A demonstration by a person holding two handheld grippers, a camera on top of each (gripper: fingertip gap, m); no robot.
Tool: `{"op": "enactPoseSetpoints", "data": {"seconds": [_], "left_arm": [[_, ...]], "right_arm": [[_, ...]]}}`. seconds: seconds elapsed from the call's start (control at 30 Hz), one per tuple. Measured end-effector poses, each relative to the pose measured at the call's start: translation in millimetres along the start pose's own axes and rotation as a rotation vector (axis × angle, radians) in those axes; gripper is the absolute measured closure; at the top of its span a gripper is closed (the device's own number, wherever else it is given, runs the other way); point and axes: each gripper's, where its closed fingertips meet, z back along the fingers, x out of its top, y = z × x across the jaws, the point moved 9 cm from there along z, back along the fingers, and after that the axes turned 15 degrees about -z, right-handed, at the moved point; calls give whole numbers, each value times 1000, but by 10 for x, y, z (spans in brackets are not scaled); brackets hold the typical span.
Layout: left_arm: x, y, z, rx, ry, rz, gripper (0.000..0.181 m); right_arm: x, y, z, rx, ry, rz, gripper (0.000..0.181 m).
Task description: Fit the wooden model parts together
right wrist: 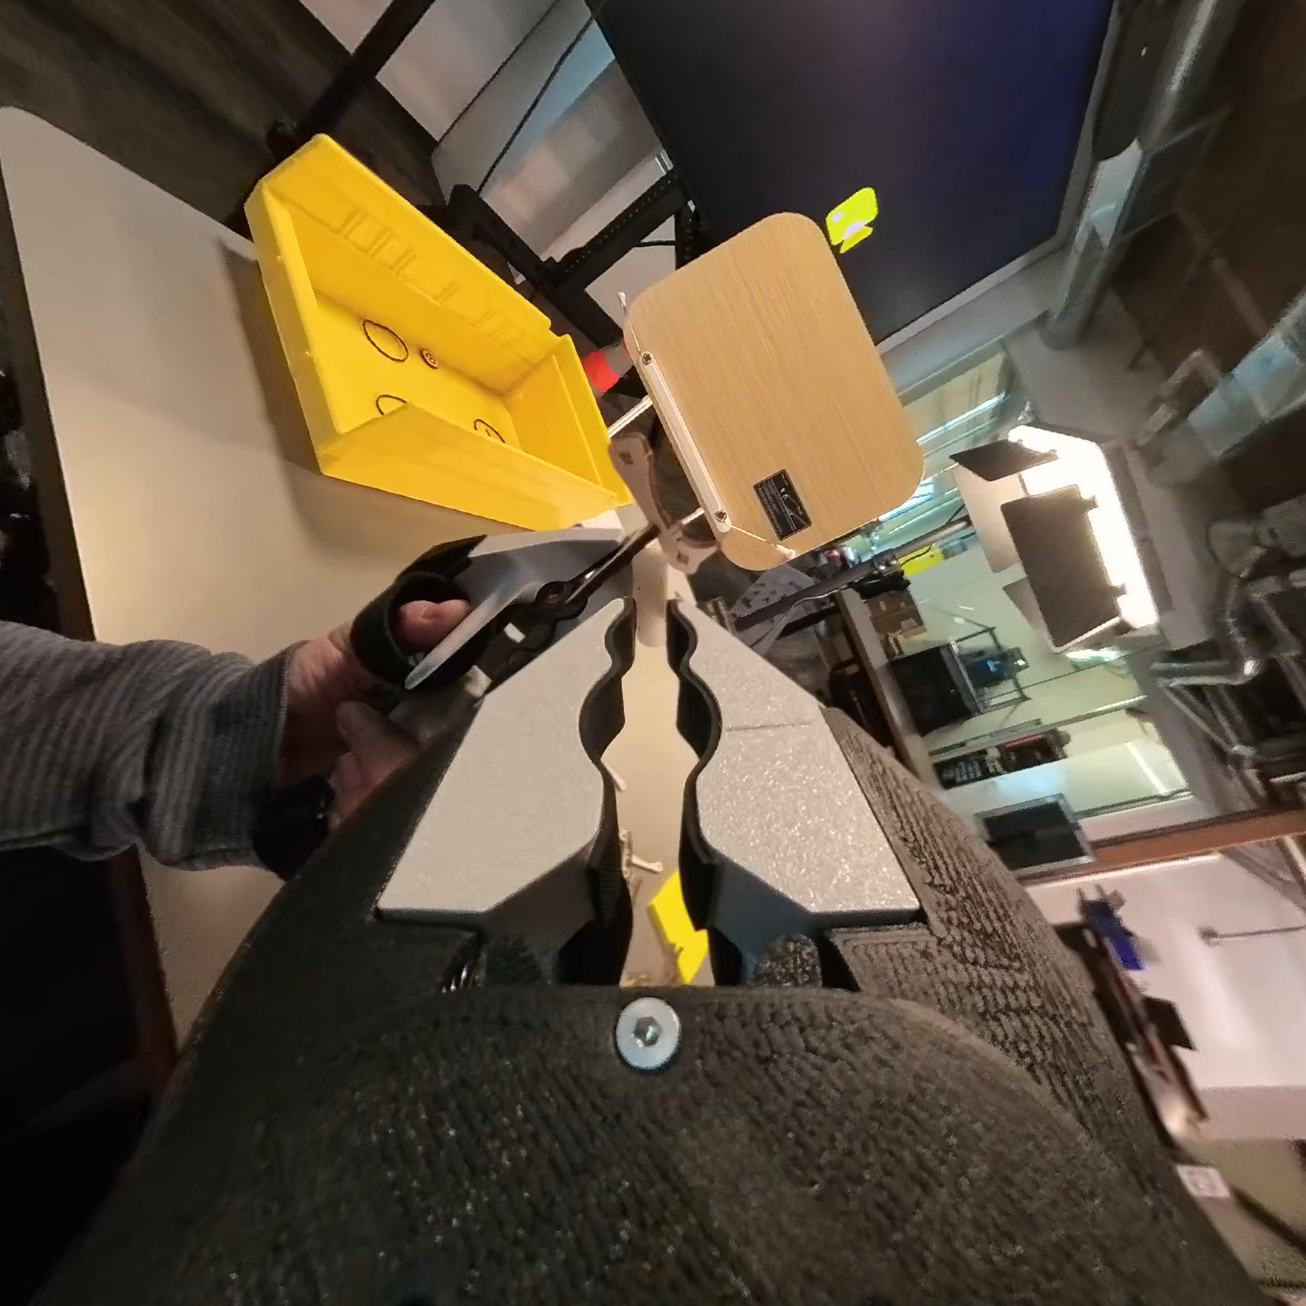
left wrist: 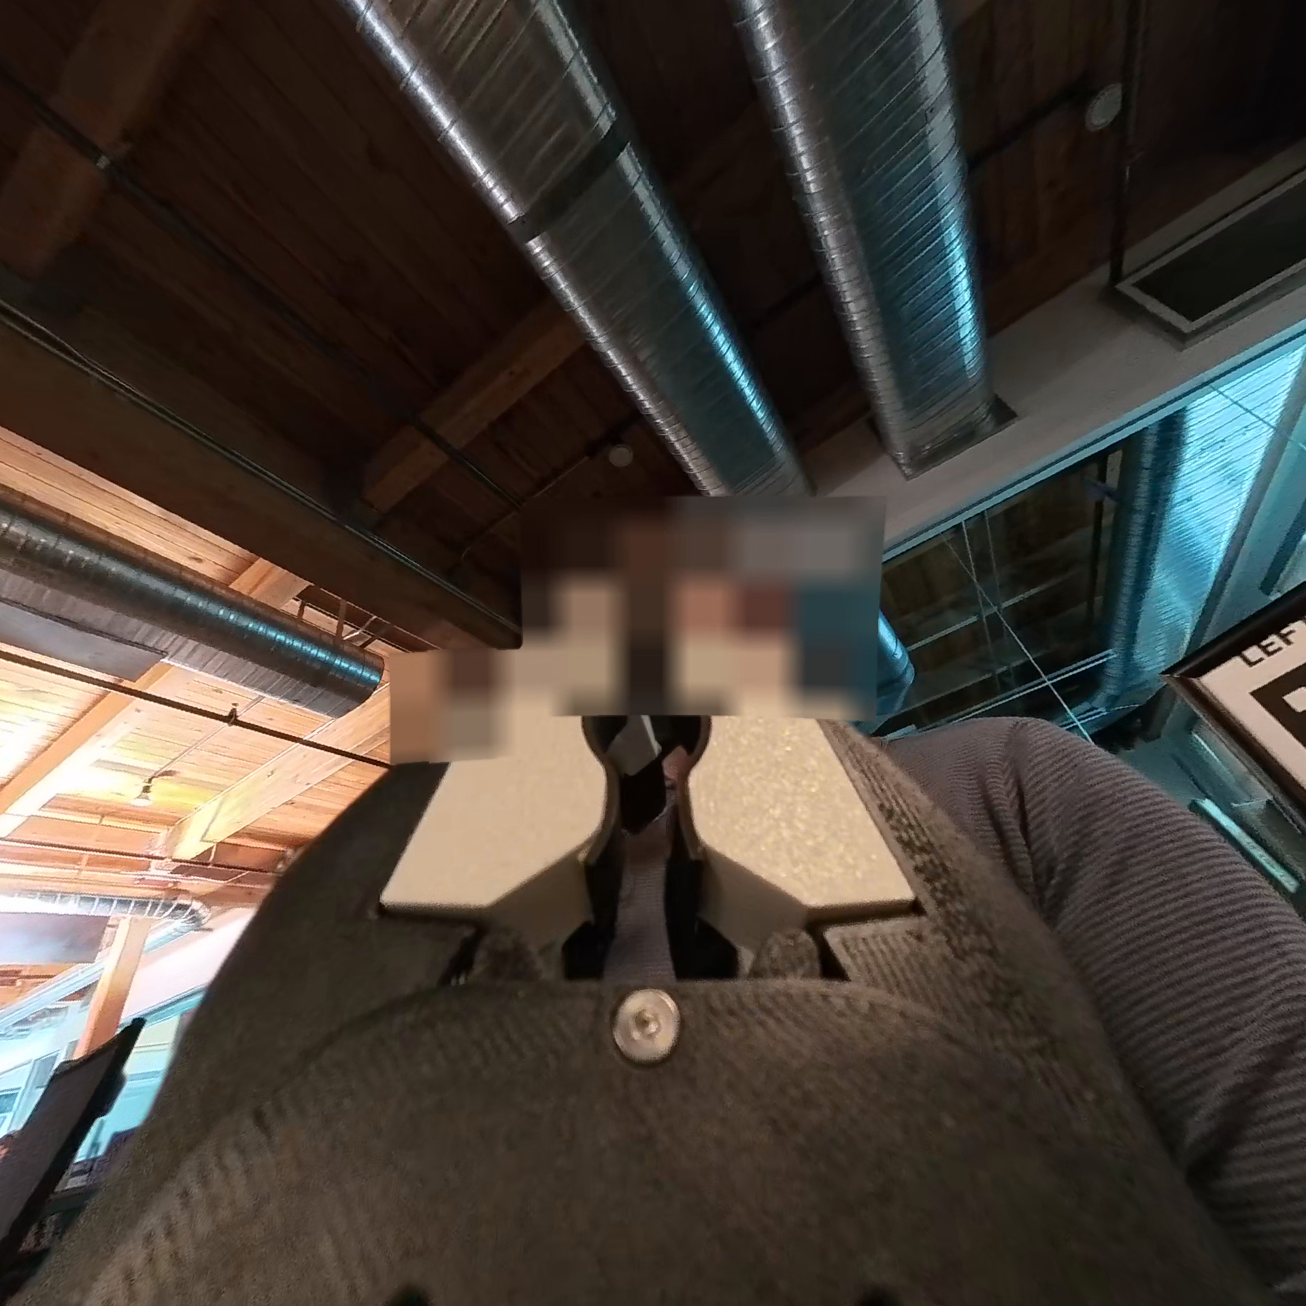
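My right gripper (right wrist: 648, 615) is tilted over the white table (right wrist: 141, 424). Its jaws stand a narrow gap apart with nothing between them. Small pale wooden parts (right wrist: 636, 863) lie on the table and show through the gap between its fingers. My left gripper (left wrist: 646, 714) points up at the ceiling and at the person. Its fingertips are hidden under a mosaic patch, and only a narrow gap shows lower down. No wooden part shows in it. In the right wrist view a hand (right wrist: 353, 692) holds the left gripper's grey body (right wrist: 544, 558).
An empty yellow bin (right wrist: 424, 367) stands on the table to the upper left. A wood-faced panel on a white post (right wrist: 770, 381) stands just beyond the right fingertips, in front of a dark monitor (right wrist: 848, 106). A yellow piece (right wrist: 678, 926) lies under the right gripper.
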Motion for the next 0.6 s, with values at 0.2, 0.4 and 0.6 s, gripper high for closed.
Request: {"op": "enactPoseSetpoints", "data": {"seconds": [0.2, 0.4, 0.6], "left_arm": [[24, -24, 37, 48, 44, -94, 180], [43, -41, 78, 83, 70, -132, 180], [27, -36, 140, 104, 58, -137, 180]], "right_arm": [[-35, -27, -23, 57, 21, -197, 175], [-88, -81, -58, 157, 30, -361, 175], [-147, -91, -94, 183, 50, -412, 175]]}}
